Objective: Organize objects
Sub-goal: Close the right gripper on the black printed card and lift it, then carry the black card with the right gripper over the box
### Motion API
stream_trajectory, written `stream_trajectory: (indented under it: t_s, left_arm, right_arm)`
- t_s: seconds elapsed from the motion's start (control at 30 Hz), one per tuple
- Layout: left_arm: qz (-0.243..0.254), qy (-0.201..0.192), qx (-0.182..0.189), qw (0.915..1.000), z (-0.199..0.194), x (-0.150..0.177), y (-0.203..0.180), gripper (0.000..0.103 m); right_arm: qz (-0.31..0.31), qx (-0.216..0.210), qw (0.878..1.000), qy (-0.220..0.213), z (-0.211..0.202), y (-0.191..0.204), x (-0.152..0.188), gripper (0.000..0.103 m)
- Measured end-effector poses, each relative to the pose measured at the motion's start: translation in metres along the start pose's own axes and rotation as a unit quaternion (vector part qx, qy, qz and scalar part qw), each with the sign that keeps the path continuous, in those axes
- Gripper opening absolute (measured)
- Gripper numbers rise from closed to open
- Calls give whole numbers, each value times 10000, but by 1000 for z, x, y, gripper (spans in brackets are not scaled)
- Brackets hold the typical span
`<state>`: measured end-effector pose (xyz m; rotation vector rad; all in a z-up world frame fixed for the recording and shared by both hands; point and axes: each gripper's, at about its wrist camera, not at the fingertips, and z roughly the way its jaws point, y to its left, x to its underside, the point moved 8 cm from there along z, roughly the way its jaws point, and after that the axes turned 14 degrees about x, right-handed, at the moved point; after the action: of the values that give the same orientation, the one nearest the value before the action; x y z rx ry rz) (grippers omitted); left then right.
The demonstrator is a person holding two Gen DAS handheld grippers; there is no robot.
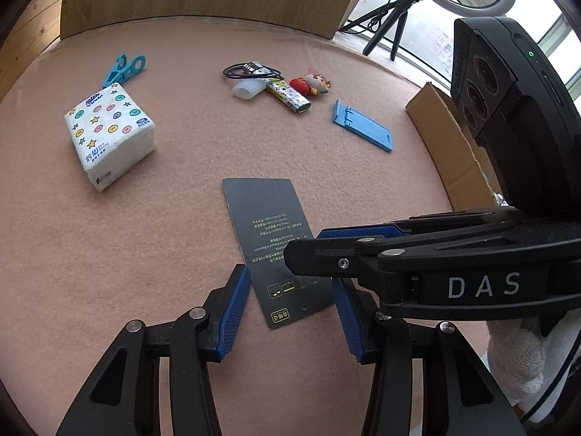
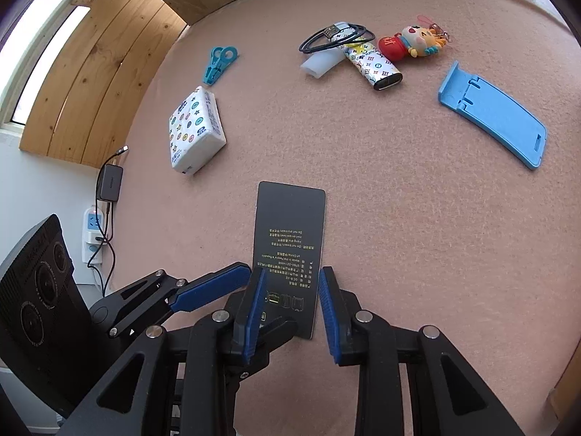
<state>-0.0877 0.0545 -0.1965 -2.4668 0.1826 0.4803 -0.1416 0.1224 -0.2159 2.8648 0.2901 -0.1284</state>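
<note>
A black card [image 1: 270,232] with gold print lies flat on the pink felt table [image 1: 181,218]; it also shows in the right wrist view [image 2: 288,239]. My left gripper [image 1: 292,283] is open, its blue pads on either side of the card's near end. My right gripper [image 2: 288,283] is open too, its pads also either side of the card's near end. The right gripper crosses over the card from the right in the left wrist view [image 1: 326,243]. The left gripper enters the right wrist view from the left [image 2: 214,287].
A tissue pack [image 1: 109,130], teal clip [image 1: 125,69], black cable [image 1: 250,71], white cap [image 1: 247,91], patterned lighter [image 1: 288,98], doll keychain [image 1: 312,83] and blue phone stand [image 1: 363,127] lie farther back. A cardboard box [image 1: 450,145] stands at the right.
</note>
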Motion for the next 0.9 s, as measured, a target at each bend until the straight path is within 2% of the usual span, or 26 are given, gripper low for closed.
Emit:
stream_trajectory:
  t_s: [0.17, 0.47, 0.9]
  left_arm:
    - [-26, -45, 81, 10000, -2, -1, -5, 48]
    - [191, -158, 206, 9995, -5, -8, -34, 48]
    - [808, -317, 538, 9948, 6, -43, -112, 48]
  right_arm:
    - [55, -12, 10000, -57, -2, -3, 1, 26]
    - [223, -47, 9989, -417, -26, -22, 7, 25]
    - [630, 69, 9914, -1148, -92, -73, 12, 24]
